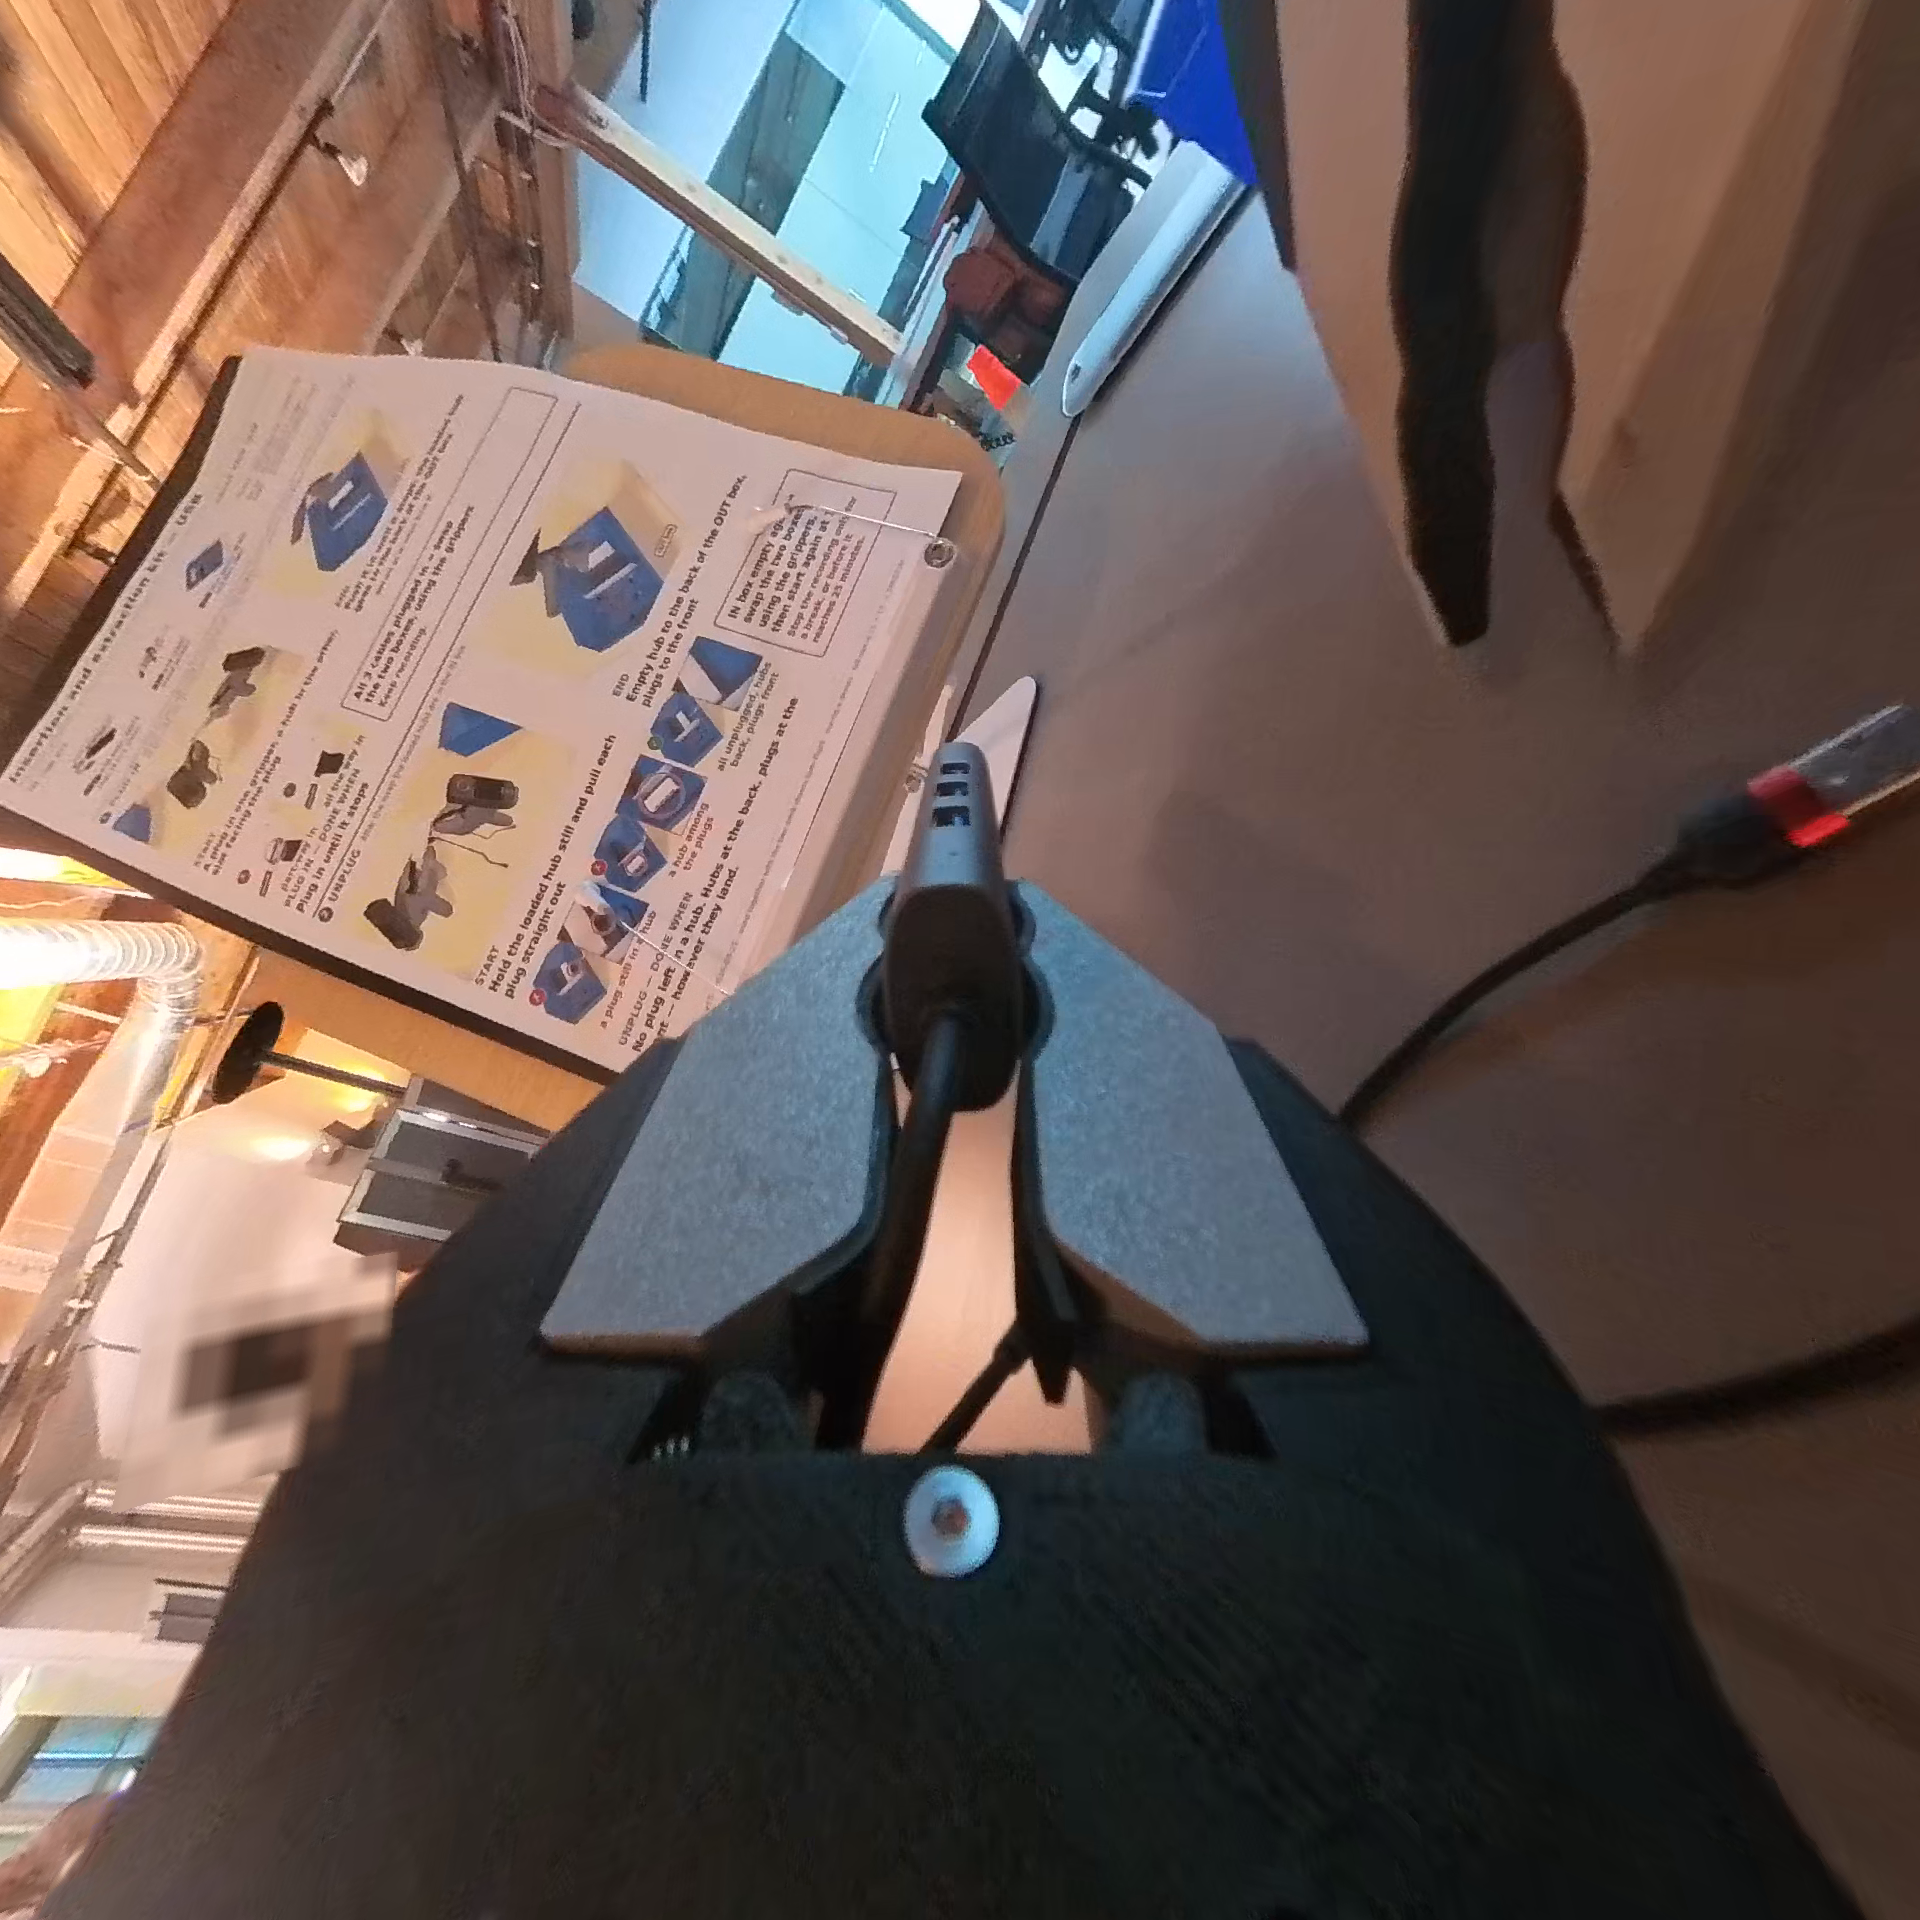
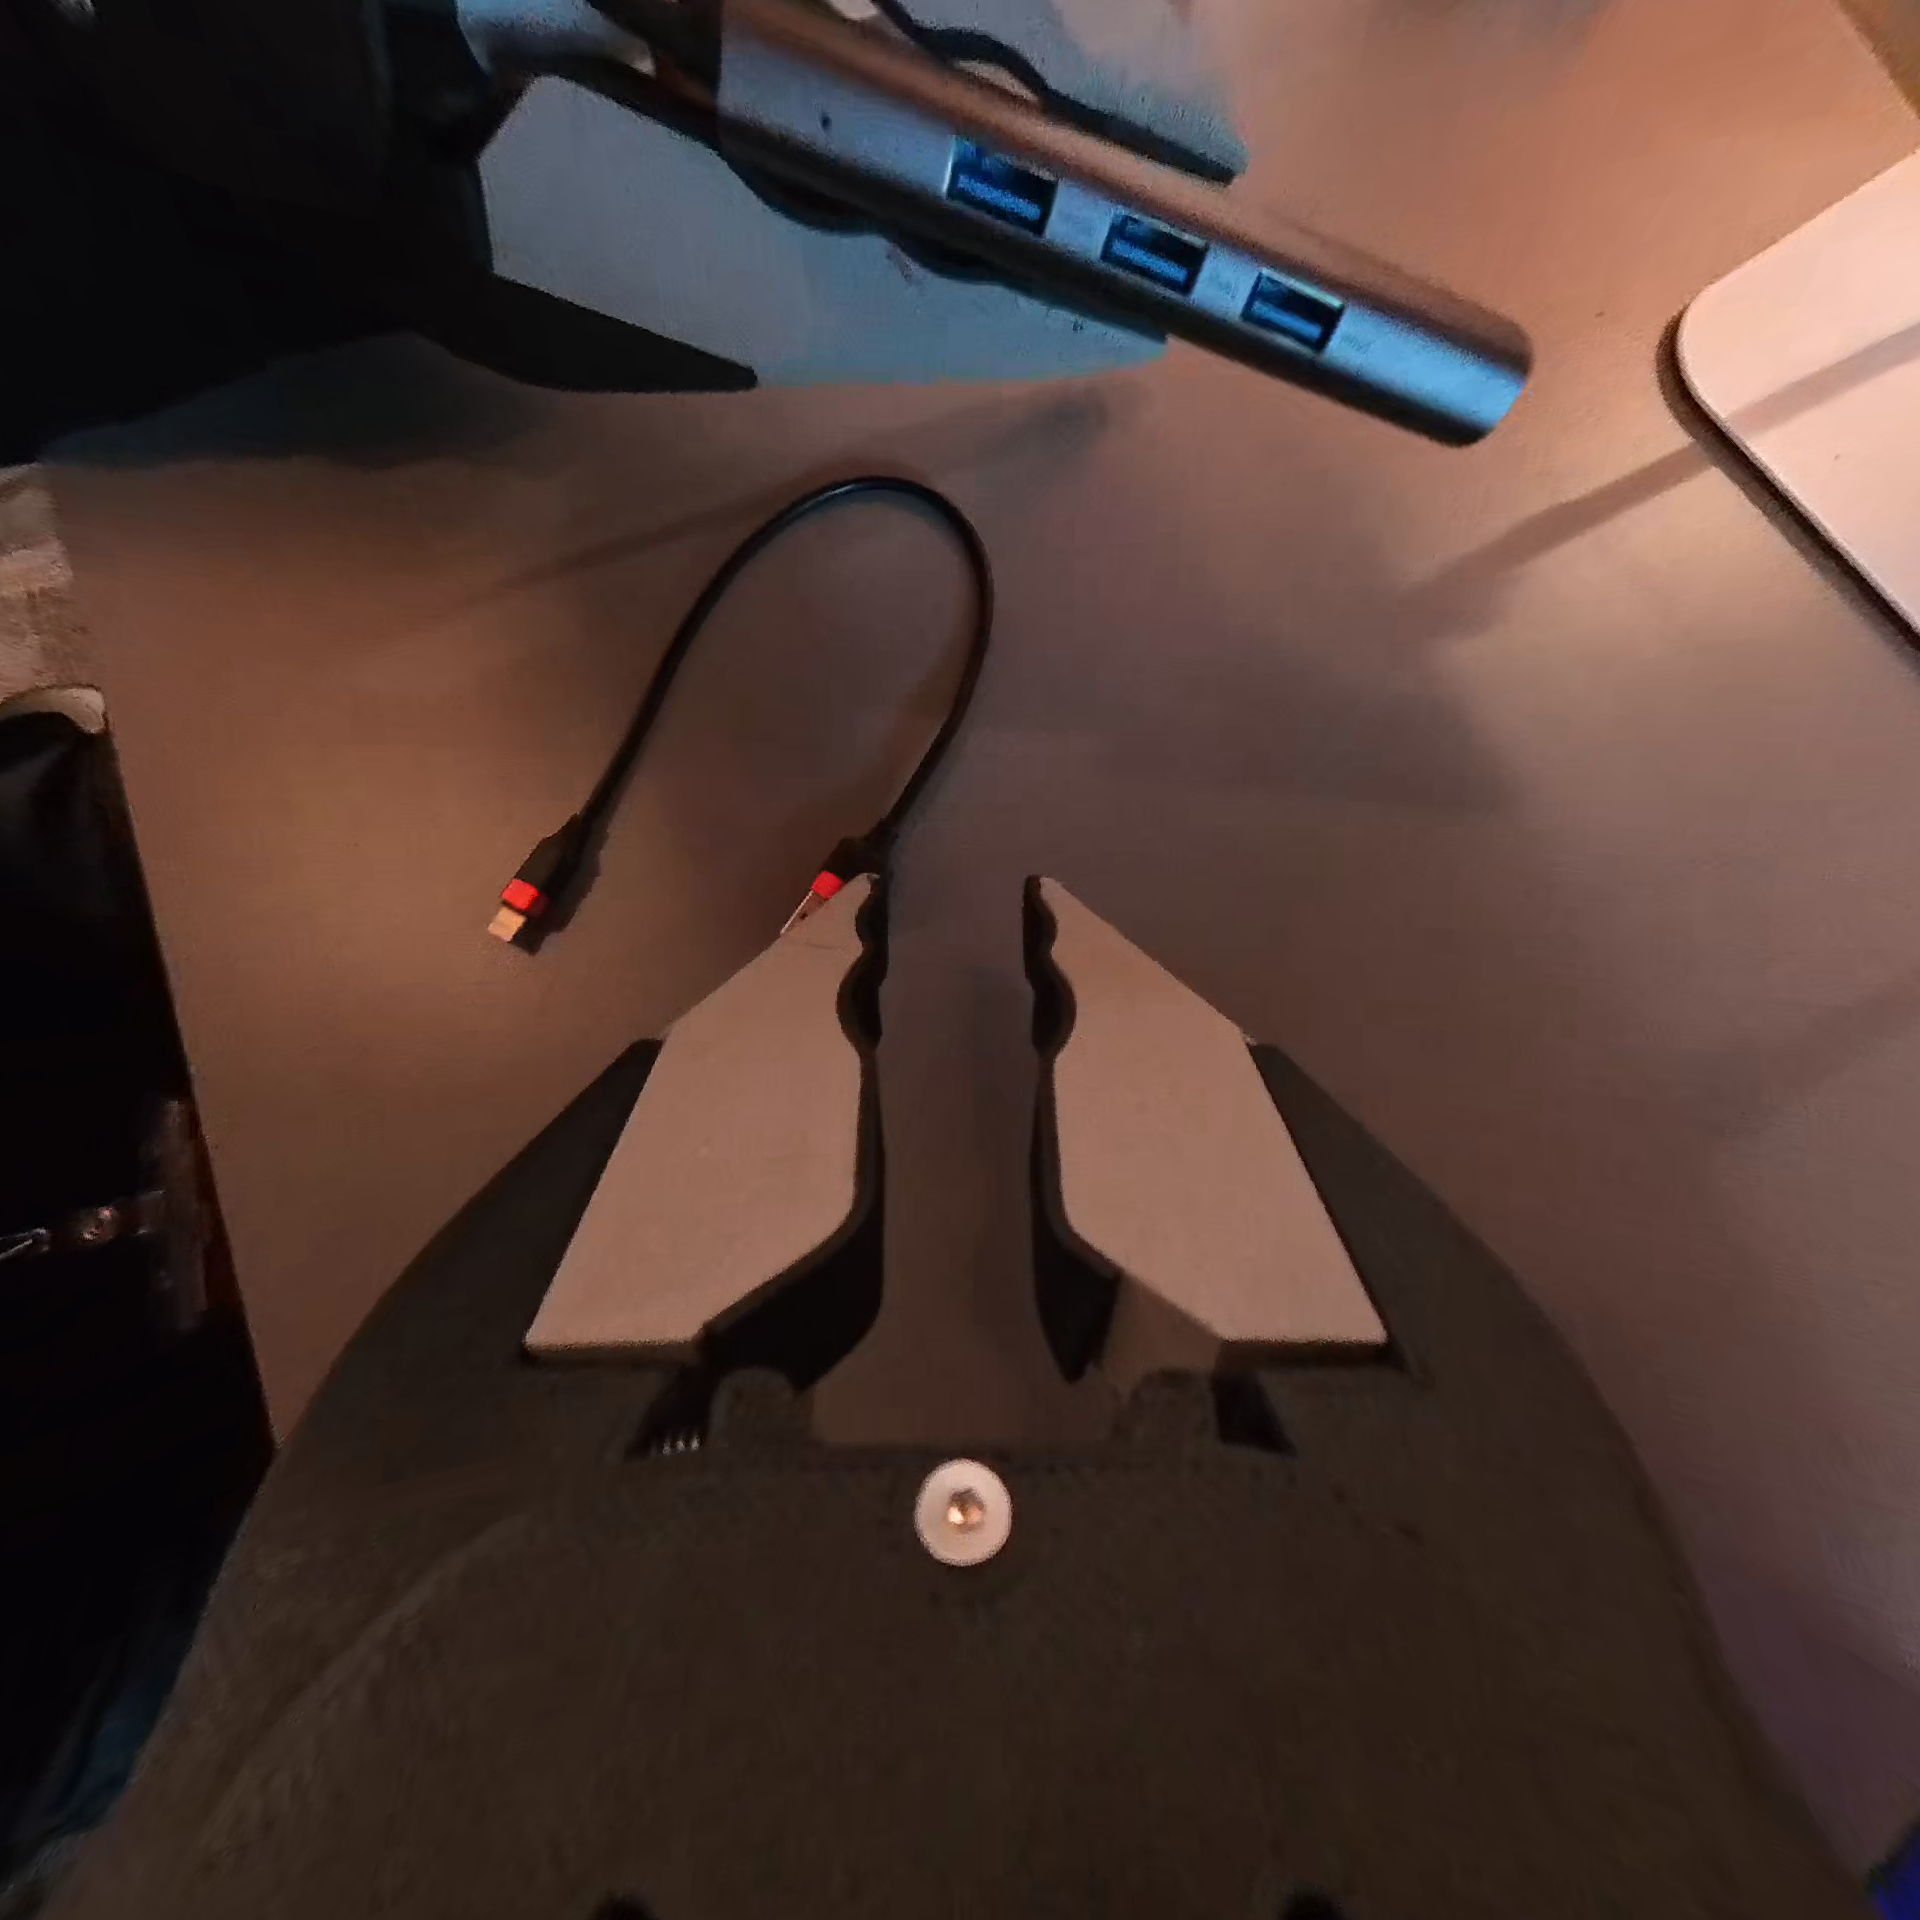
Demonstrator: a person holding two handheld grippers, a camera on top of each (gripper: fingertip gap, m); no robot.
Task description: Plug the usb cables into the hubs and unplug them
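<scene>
Left gripper (image 1: 953, 940) pinching grey USB hub (image 1: 951, 831) above the table (image 2: 1299, 675), right gripper (image 2: 951, 894) spread with nothing between its fingers, short black red-tipped USB cable (image 2: 831, 582) looped on the table just beyond, instruction sheet (image 1: 499, 665) behind

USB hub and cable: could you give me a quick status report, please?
Left gripper shut on grey hub, its three ports empty. Right gripper open, empty, over table. Black cable loose on table, unplugged. Nothing in the way.

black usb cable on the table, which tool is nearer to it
Right. The right tool hangs open just over the black usb cable, one fingertip by its plug. The left tool is farther off, shut on the usb hub.
</scene>
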